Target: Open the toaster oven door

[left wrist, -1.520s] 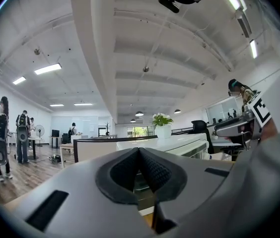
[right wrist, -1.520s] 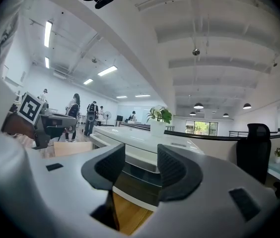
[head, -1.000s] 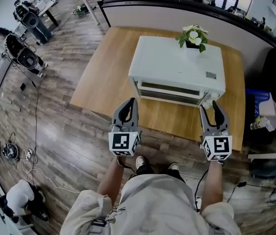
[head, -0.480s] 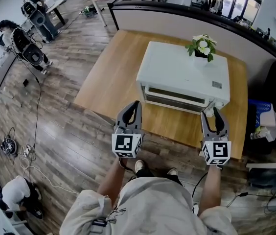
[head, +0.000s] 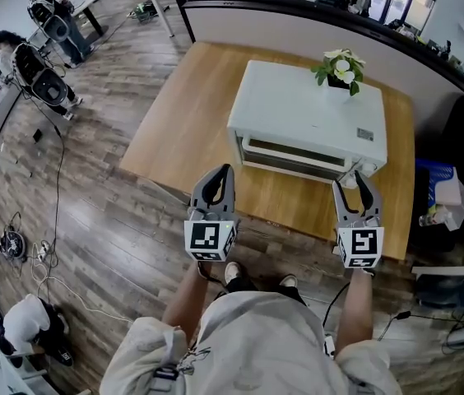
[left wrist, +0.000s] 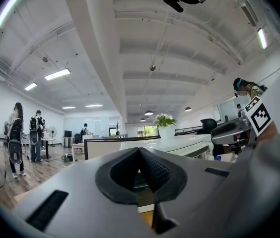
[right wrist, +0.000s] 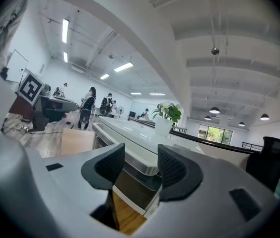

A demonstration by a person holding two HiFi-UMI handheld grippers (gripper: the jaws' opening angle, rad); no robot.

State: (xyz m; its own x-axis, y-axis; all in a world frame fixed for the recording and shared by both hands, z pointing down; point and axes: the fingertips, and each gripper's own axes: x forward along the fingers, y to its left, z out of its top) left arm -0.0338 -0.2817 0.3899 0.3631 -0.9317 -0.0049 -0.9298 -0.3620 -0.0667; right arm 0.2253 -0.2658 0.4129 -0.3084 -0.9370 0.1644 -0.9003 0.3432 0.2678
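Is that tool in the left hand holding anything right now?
No, the left tool is shut, with its jaws pressed together and nothing between them.

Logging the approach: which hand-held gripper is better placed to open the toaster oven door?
Right. The right hand-held gripper has its jaws apart near the right end of the door; the left hand-held gripper is shut.

The surface (head: 174, 138) is bare in front of the oven (head: 306, 109), so the way to its door is open. There is wide bare room on its left. A flower pot (head: 337, 76) stands on top, at the back.
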